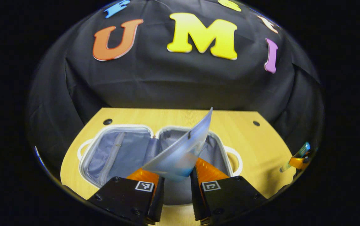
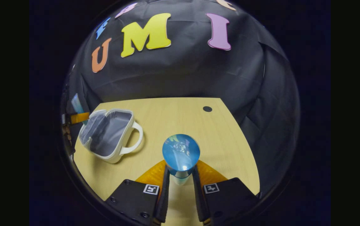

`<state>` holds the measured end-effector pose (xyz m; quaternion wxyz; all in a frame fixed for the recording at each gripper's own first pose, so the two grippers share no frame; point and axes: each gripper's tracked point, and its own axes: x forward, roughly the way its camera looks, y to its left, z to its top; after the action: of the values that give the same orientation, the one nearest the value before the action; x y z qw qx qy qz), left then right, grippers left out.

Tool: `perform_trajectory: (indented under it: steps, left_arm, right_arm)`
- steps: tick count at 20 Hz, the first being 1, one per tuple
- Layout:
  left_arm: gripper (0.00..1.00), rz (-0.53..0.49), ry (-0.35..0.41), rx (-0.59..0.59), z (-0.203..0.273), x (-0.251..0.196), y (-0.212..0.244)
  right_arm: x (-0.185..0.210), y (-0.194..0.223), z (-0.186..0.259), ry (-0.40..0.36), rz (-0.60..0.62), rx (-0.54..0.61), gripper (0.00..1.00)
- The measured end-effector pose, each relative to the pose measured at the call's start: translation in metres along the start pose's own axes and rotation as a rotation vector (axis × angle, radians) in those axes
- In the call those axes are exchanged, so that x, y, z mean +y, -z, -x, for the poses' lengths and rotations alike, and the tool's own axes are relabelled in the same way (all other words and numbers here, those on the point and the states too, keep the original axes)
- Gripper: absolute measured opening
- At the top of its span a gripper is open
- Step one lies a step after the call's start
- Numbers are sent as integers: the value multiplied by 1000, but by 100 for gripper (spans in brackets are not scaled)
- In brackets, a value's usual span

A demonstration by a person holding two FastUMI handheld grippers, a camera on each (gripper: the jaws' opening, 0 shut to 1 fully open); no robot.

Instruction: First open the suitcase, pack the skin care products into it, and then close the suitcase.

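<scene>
A small white suitcase (image 1: 117, 150) lies open on the wooden table, both grey-lined halves facing up. My left gripper (image 1: 177, 185) is shut on a flat blue-and-white sachet (image 1: 183, 147), which hangs tilted above the suitcase's right half. In the right gripper view, my right gripper (image 2: 180, 185) is shut on a bottle with a round blue cap (image 2: 181, 152), held above the bare table to the right of the suitcase (image 2: 109, 136). The right gripper with its bottle (image 1: 297, 157) also appears at the far right edge of the left gripper view. The sachet (image 2: 77, 105) appears small at the left edge.
The light wooden table (image 1: 255, 144) has dark round holes (image 1: 107, 121) near its back corners. Black cloth hangs close behind the table. Bare tabletop (image 2: 180, 119) stretches between the suitcase and the right edge.
</scene>
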<state>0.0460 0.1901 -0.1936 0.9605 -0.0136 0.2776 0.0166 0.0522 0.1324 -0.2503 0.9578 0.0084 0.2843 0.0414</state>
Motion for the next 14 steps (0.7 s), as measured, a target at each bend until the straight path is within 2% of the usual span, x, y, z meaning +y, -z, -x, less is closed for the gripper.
perform_trajectory:
  steps: [2, 6, 7, 8, 12, 13, 14]
  left_arm:
    - [41, -7, -1, 92, -20, -4, 24]
    - [42, 16, -19, 174, -47, -10, 52]
    - [41, 14, -32, 211, -50, -9, 61]
    - [41, 20, -47, 249, -53, -9, 70]
    - [41, 46, -76, 364, -61, -3, 99]
    - [42, 44, -83, 387, -63, -1, 103]
    - [42, 42, -88, 403, -66, 0, 106]
  right_arm:
    - [9, 9, 5, 0, -2, 21, 34]
    - [24, 25, 14, -12, 29, 49, 34]
    - [25, 26, 15, -15, 35, 50, 31]
    - [26, 25, 14, -16, 38, 51, 34]
    - [22, 25, 15, -1, 32, 59, 34]
    - [21, 25, 14, 0, 31, 60, 31]
    - [20, 25, 13, 3, 30, 62, 34]
